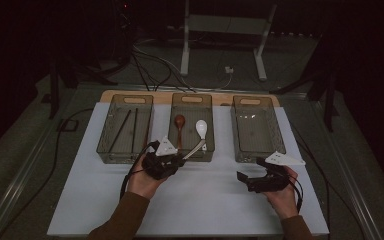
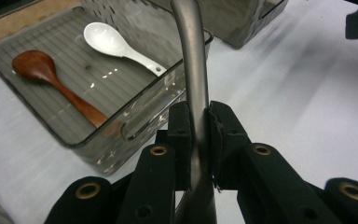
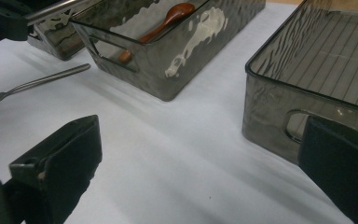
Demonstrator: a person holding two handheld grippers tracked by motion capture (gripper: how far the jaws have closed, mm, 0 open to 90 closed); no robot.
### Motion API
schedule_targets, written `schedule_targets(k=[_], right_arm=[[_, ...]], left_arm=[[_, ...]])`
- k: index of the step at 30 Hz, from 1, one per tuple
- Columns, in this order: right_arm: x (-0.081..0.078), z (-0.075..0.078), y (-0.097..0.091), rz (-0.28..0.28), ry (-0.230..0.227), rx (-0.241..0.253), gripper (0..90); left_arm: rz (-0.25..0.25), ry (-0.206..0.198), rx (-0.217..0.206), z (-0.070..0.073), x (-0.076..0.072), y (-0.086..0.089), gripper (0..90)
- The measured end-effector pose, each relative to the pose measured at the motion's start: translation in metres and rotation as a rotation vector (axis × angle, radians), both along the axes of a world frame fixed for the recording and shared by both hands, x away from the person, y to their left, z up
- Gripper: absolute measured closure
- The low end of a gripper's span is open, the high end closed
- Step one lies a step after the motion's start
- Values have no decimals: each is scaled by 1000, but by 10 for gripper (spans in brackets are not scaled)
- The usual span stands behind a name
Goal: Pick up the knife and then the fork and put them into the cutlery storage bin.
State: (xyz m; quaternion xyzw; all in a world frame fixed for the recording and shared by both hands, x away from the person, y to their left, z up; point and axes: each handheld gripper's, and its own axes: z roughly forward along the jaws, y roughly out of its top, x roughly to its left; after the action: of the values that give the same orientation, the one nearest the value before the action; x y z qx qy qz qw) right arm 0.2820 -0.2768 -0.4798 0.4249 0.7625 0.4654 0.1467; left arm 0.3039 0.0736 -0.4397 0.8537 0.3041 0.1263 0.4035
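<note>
The left claw is clamped on the handle of a metal utensil, held up at the near edge of the middle tray. It looks stiff, light and slick, so this mid-handle pinch may let it pivot. The right claw gapes empty over the bench.

The metal utensil ran past the top edge of the left gripper view, its working end unseen. The fork was cut at the left edge of the right gripper view. Items in the left tray were too dim to identify.
</note>
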Motion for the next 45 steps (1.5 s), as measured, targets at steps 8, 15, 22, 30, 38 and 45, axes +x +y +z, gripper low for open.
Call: schedule_targets(k=[8, 15, 22, 30, 38, 45], right_arm=[[-1, -1, 2, 2, 5, -1, 0], [0, -1, 4, 3, 16, 21, 0], [1, -1, 6, 1, 28, 35, 0], [1, -1, 5, -5, 29, 38, 7], [2, -2, 5, -15, 40, 28, 7], [3, -4, 6, -15, 48, 22, 8]], left_arm=[[-13, -12, -14, 8, 10, -23, 815], [-22, -22, -28, 11, 17, -42, 815], [-35, -10, -23, 9, 25, -60, 815], [-61, -12, -20, 11, 33, -82, 814], [-82, -5, -13, 8, 42, -105, 814], [-92, 5, 7, 2, 49, -122, 814]])
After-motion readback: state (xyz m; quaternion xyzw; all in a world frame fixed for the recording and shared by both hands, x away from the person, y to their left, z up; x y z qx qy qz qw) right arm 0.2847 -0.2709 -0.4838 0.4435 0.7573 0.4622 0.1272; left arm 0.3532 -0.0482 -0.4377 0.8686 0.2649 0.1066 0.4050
